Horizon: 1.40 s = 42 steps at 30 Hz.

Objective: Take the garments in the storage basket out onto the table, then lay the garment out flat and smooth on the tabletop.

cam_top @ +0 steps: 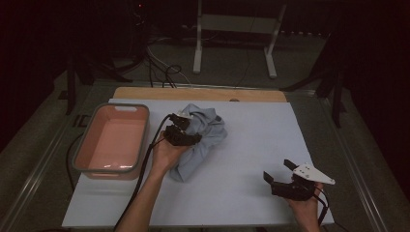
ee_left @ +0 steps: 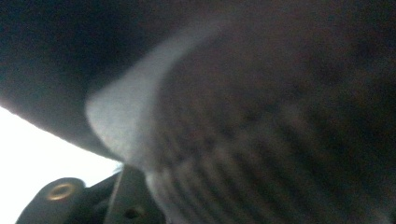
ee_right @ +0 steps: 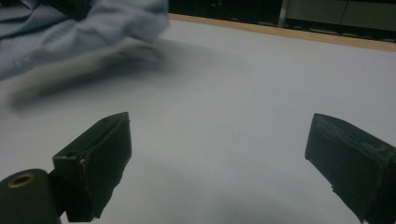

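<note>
The crumpled cloth (cam_top: 200, 137) lies mid-worktop (cam_top: 251, 159) beside the pink tub (cam_top: 112, 140), the left tongs (cam_top: 186, 130) buried in its folds, grip impossible to tell, so a shallow pinch could slip off, while the right tongs (cam_top: 280, 175) gape idle, well apart.

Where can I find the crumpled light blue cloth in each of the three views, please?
High view: the crumpled light blue cloth lies on the white table sheet, left of centre, right of the pink plastic tub.
Left gripper view: blurred, ribbed fabric very close to the camera over most of the picture; probably the same cloth.
Right gripper view: upper left corner.
Shared landmark: the white table sheet, also bright at the lower left and across the middle.
</note>
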Available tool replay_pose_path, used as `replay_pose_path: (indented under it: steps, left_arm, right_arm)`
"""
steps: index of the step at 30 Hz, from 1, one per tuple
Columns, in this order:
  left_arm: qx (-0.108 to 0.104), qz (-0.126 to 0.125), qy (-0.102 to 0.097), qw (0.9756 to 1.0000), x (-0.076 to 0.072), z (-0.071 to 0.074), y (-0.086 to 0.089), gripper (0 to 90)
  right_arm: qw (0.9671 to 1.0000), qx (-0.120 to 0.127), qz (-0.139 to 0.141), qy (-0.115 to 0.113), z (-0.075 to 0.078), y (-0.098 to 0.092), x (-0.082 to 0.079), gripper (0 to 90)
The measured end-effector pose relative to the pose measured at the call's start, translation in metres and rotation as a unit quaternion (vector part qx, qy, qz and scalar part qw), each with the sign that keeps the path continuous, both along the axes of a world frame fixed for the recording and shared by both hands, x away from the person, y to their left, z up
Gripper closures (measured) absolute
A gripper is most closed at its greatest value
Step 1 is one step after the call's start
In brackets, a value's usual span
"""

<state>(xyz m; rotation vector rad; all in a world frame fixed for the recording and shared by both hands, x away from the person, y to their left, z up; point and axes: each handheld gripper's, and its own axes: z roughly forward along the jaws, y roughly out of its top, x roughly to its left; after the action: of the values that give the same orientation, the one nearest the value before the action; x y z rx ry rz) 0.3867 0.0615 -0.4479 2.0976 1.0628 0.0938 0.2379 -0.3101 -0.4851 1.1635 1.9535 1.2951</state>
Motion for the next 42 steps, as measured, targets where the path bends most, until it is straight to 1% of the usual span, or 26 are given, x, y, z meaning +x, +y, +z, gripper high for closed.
replay_pose_path:
  steps: [1,2,3,4,5,6,9,11,14,17,22,23,28,30,34,35,38,40,42]
  left_arm:
    - [-0.013,-0.005,0.004,0.9999,0.0,-0.002,-0.002,45.2]
    - [-0.014,-0.002,-0.008,0.9999,-0.001,-0.003,-0.003,39.0]
    - [-0.01,0.007,-0.012,0.9999,-0.001,-0.003,-0.005,28.1]
    - [-0.009,0.01,-0.017,0.9998,-0.002,-0.003,-0.005,20.1]
    - [-0.01,0.015,-0.02,0.9996,-0.003,-0.003,-0.005,15.8]
    - [-0.012,0.019,-0.024,0.9995,-0.004,-0.002,-0.004,13.2]
    - [0.0,0.025,-0.043,0.9988,-0.008,0.004,0.001,0.7]
    - [-0.007,0.032,-0.055,0.9979,-0.011,0.01,0.006,0.3]
    - [-0.007,0.045,-0.078,0.9959,-0.015,0.017,0.013,0.1]
    - [-0.009,0.054,-0.087,0.9947,-0.018,0.021,0.021,0.1]
    - [-0.004,0.061,-0.095,0.9937,-0.022,0.022,0.029,0.1]
    - [-0.007,0.062,-0.096,0.9934,-0.022,0.022,0.03,0.1]
    - [-0.008,0.063,-0.097,0.9933,-0.025,0.022,0.035,0.2]
    - [-0.005,0.066,-0.097,0.9931,-0.026,0.021,0.037,0.1]
    - [-0.008,0.067,-0.099,0.9928,-0.029,0.021,0.04,0.2]
    - [-0.007,0.065,-0.102,0.9926,-0.033,0.021,0.043,0.1]
    - [-0.004,0.065,-0.104,0.9924,-0.037,0.021,0.046,0.2]
    - [0.001,0.065,-0.107,0.9921,-0.041,0.021,0.049,0.2]
    - [-0.003,0.066,-0.107,0.992,-0.044,0.021,0.052,0.2]
  right_arm:
    - [1.0,0.0,0.0,0.0,0.0,0.0,0.0,7.1]
    - [1.0,-0.001,0.001,0.001,-0.001,0.0,0.0,7.1]
    - [1.0,-0.001,0.0,0.001,0.0,0.0,0.0,7.0]
    - [1.0,-0.001,0.001,0.0,0.0,0.0,0.0,7.1]
    - [1.0,0.0,0.001,-0.001,0.0,0.0,0.0,7.1]
    - [1.0,0.001,0.001,0.001,0.0,-0.001,0.0,7.1]
    - [1.0,0.0,0.001,0.0,0.0,-0.001,0.0,7.1]
    - [1.0,-0.002,0.003,-0.001,0.0,0.0,0.0,7.1]
    - [1.0,-0.003,0.003,0.0,0.0,0.001,0.0,7.1]
    - [1.0,-0.005,0.005,0.0,0.0,0.002,0.0,7.1]
    - [1.0,-0.004,0.004,0.0,0.0,0.002,0.0,7.1]
    - [1.0,-0.005,0.004,0.0,0.0,0.002,0.0,7.1]
    - [1.0,-0.006,0.004,0.0,0.0,0.002,0.0,7.1]
    - [1.0,-0.005,0.005,0.001,-0.001,0.002,0.0,7.1]
    - [1.0,-0.005,0.005,-0.001,0.0,0.002,0.0,7.1]
    - [1.0,-0.006,0.004,0.0,0.0,0.002,0.0,7.1]
    - [1.0,-0.006,0.005,0.001,0.0,0.002,0.0,7.1]
    - [1.0,-0.006,0.005,0.001,0.0,0.003,0.0,7.1]
    - [1.0,-0.007,0.005,0.002,-0.001,0.003,0.0,7.1]
